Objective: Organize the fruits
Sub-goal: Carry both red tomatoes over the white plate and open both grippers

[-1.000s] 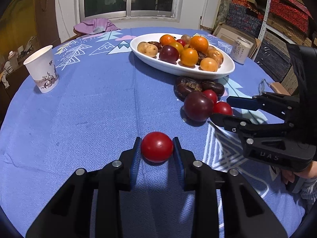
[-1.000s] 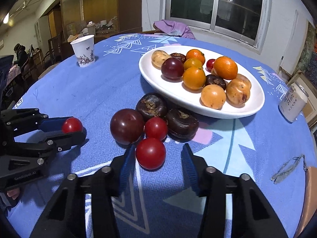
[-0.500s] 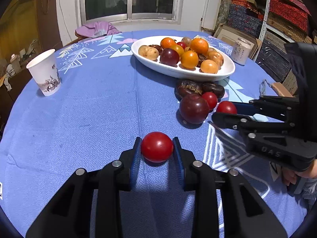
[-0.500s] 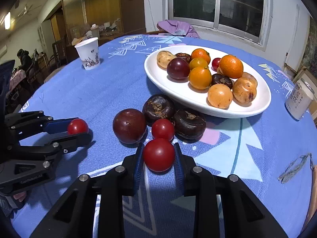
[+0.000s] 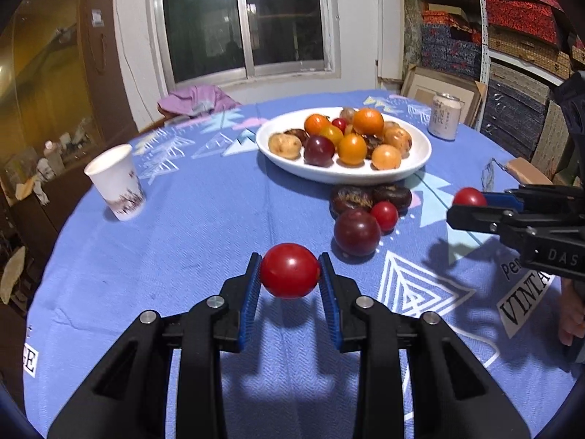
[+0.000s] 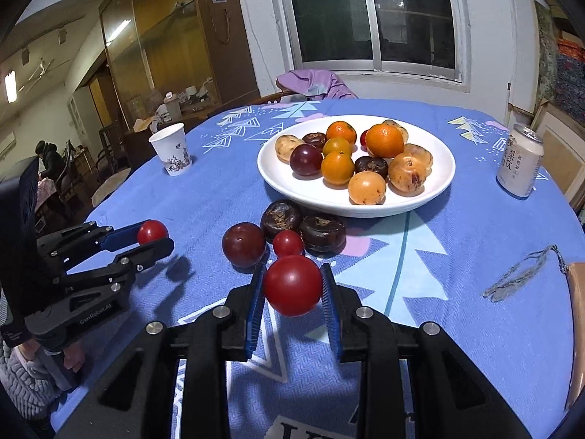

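My left gripper [image 5: 290, 274] is shut on a red tomato [image 5: 290, 270] and holds it above the blue tablecloth. My right gripper [image 6: 292, 287] is shut on another red tomato [image 6: 292, 284], also lifted; it shows in the left wrist view [image 5: 469, 197]. On the cloth lie a dark plum [image 6: 244, 244], a small red tomato [image 6: 287, 243] and two dark brown fruits [image 6: 280, 219]. Behind them a white oval plate [image 6: 435, 186] holds oranges, a plum, brown fruits and pale fruits.
A paper cup [image 6: 172, 149] stands at the back left and a drink can [image 6: 520, 161] at the right. A small net scrap [image 6: 519, 274] and a cardboard piece [image 6: 577, 311] lie at the right edge. A purple cloth [image 6: 314, 82] hangs on a far chair.
The right gripper closed on its tomato. Both grippers then rose with their tomatoes off the cloth, leaving the plum, small tomato and brown fruits in place.
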